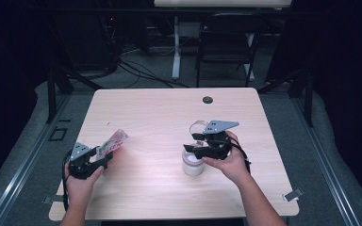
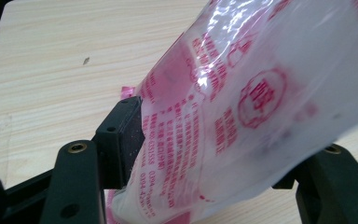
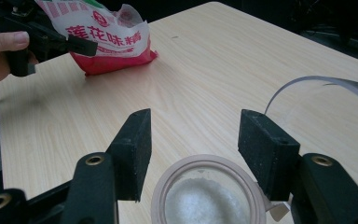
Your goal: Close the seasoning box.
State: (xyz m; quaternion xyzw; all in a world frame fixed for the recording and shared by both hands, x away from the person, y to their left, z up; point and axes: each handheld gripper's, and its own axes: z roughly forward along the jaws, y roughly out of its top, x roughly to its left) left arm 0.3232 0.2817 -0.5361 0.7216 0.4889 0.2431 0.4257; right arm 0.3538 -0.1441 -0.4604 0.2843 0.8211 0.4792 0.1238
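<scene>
- High view: left hand-held gripper (image 1: 104,153) clamped on a pink-printed bag (image 1: 113,141), lifted near the tabletop (image 1: 160,108) left edge.
- Right hand-held gripper (image 1: 194,147) spread open, hovering over a jar (image 1: 192,165) of white powder, front-center.

Overhead light falls on the table (image 1: 169,113), brightest towards 6 o'clock; surroundings stay dark. In the left gripper view the bag (image 2: 261,107) is blurred at 2 o'clock, with glare at centre.
</scene>
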